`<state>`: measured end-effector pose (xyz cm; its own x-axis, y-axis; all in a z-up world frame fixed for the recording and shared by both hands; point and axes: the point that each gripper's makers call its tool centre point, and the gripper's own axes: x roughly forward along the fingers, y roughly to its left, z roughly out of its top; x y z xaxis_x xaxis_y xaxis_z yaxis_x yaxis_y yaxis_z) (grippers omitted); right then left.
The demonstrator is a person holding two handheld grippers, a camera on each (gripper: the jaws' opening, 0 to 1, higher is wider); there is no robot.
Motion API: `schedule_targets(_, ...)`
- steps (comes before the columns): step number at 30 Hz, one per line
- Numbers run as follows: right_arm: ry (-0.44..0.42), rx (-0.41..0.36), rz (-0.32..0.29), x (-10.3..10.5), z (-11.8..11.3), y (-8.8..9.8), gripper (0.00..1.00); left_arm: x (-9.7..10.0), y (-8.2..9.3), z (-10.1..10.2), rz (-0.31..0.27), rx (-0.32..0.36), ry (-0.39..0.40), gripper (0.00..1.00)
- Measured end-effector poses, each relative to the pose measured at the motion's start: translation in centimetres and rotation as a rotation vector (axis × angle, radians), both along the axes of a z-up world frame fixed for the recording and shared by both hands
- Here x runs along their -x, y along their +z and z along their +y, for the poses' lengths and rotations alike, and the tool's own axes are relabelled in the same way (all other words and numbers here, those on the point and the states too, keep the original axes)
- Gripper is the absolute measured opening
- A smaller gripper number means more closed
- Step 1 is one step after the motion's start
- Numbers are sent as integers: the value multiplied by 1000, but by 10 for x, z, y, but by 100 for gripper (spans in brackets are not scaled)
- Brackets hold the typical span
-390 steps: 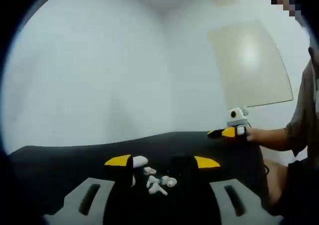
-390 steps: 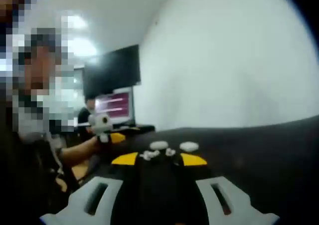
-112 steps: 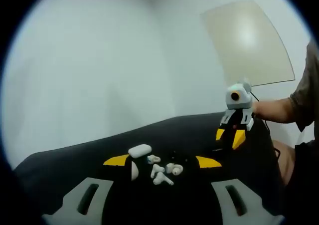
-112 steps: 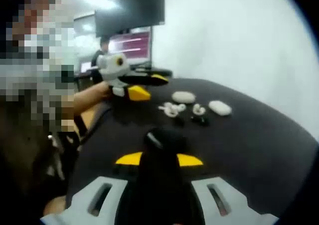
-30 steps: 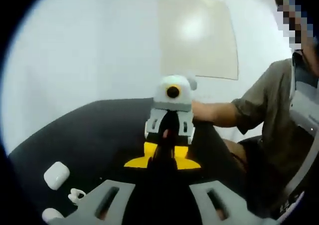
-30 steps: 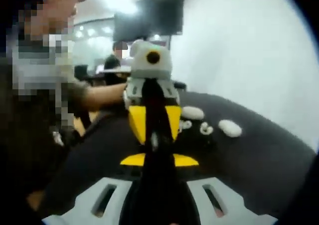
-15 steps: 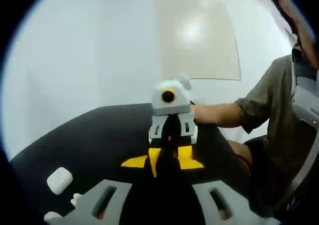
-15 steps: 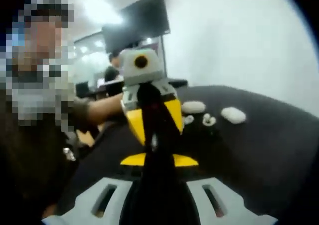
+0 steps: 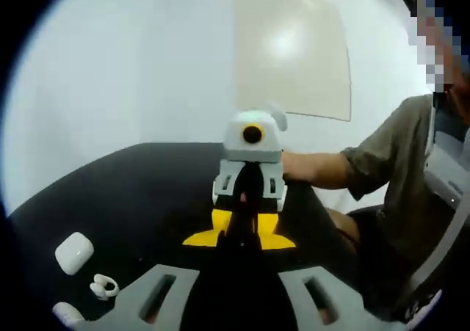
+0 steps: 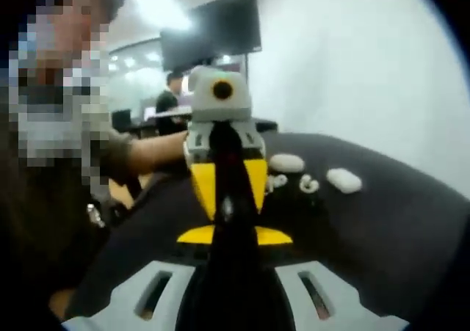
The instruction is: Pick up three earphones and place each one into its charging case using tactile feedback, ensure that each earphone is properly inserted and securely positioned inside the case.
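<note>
My two grippers point at each other, tip to tip, above the black table. In the right gripper view my right gripper is shut on a black thing, probably the black case, with a small pale spot on it. The left gripper faces it, yellow jaws close together around the same dark strip. In the left gripper view my left gripper is shut against the tips of the right gripper. White cases and white earphones lie on the table beyond.
A white case, an earphone and another white piece lie at the lower left. A person's arm and sleeve come in from the right. A dark monitor hangs on the far wall.
Both grippers stay tip to tip and shut. The views have shifted a little, so the white case and earphone sit slightly further left in the left gripper view.
</note>
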<state>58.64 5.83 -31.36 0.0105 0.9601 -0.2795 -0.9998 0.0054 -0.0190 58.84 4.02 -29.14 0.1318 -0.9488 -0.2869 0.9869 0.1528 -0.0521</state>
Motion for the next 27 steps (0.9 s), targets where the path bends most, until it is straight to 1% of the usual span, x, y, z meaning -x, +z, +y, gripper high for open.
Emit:
schedule_targets(2,4,0,-15,0,0,0,19,0,0,0,20,2,0,13)
schedule_targets(5,10,-1,-19,1,0,0,19,2,1,0,39,7,-1,13)
schedule_targets(8,3,-3,-22,0,0,0,20,-3,2,3,52,11,7,13)
schedule_targets(9,-1,15,-20,-1,-1,-4,20,-4,2,4,55,11,10,13)
schedule_targets(10,-12,54,-13,-3,-4,-10,20,-4,2,5,56,11,16,13)
schedule_targets(11,-9,14,-8,-2,1,-4,20,-5,3,6,57,12,22,13)
schedule_targets(12,-13,30,-7,-3,1,-5,20,-5,3,7,60,13,23,13)
schedule_targets(14,-4,29,-4,-1,-1,-5,19,-6,3,6,63,11,22,13)
schedule_targets(17,-5,3,23,-1,1,-1,20,-6,4,4,58,10,20,13)
schedule_targets(18,-12,-15,46,-1,2,3,20,-7,4,4,58,9,21,13)
schedule_targets(19,-9,-15,51,-1,1,4,20,-7,4,4,58,10,19,13)
schedule_targets(20,-2,-13,47,1,1,3,19,-6,5,4,70,10,16,13)
schedule_targets(21,15,-5,-8,2,1,3,19,-5,4,4,88,11,10,13)
schedule_targets(22,17,-4,-35,3,2,3,19,-5,5,4,98,15,9,13)
schedule_targets(23,30,-5,-62,5,3,3,19,-3,9,3,153,39,4,13)
schedule_targets(24,30,2,-80,5,3,2,19,-2,8,4,178,36,5,13)
schedule_targets(27,25,1,-87,3,2,2,18,-4,8,4,173,39,10,13)
